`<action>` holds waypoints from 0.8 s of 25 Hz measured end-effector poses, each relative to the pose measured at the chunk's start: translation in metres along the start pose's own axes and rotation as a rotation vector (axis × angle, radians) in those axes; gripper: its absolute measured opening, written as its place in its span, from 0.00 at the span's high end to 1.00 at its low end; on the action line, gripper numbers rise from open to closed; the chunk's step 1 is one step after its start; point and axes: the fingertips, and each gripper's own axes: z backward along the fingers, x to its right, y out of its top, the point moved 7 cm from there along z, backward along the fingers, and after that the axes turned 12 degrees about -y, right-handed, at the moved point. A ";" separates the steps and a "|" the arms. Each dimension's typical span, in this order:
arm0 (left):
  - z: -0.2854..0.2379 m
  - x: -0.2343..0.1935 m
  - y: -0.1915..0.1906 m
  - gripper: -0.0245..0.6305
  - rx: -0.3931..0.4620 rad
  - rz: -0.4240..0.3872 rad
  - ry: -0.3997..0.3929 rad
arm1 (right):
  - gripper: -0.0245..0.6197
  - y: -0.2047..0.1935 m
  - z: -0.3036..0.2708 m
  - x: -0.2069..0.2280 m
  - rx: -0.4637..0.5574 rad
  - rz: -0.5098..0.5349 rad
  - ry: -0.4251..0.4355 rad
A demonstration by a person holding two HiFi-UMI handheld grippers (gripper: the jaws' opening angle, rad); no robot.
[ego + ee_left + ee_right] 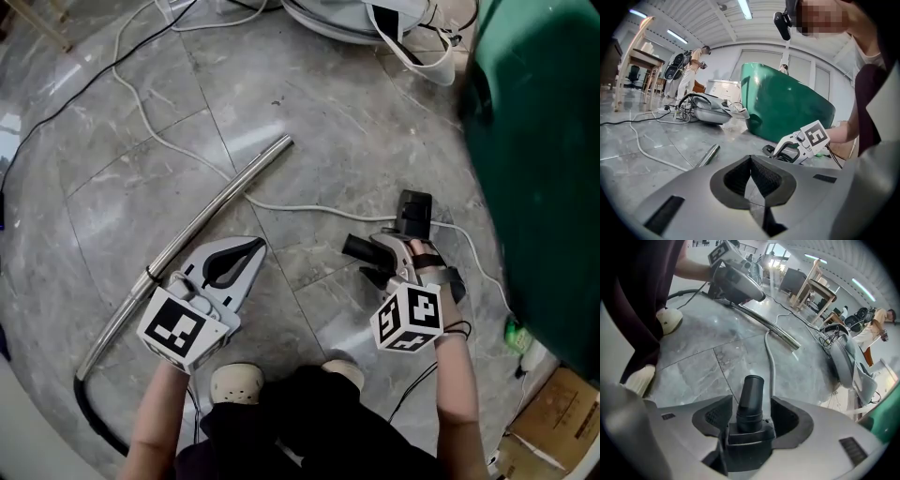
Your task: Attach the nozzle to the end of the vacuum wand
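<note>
R gripper [750,414]: jaws are spread wide; the nozzle [751,394] is framed between them, tube end pointed away, w/ gaps seen each side, so judged unclamped. L gripper [751,180]: jaws are shut, nothing held. Beyond, the wand [202,220] is laid diagonally beside L gripper, free end apart from nozzle. Full wand length is shown in head view only.
</note>
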 end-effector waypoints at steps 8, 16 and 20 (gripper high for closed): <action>0.002 0.003 -0.004 0.95 -0.018 0.000 0.016 | 0.63 0.005 -0.025 -0.011 -0.145 0.145 -0.053; -0.001 0.005 -0.008 0.95 -0.057 -0.018 0.009 | 0.65 0.005 -0.027 -0.012 -0.138 0.111 -0.085; -0.005 0.008 -0.007 0.95 -0.060 -0.018 0.000 | 0.65 0.004 -0.030 -0.013 -0.155 0.102 -0.101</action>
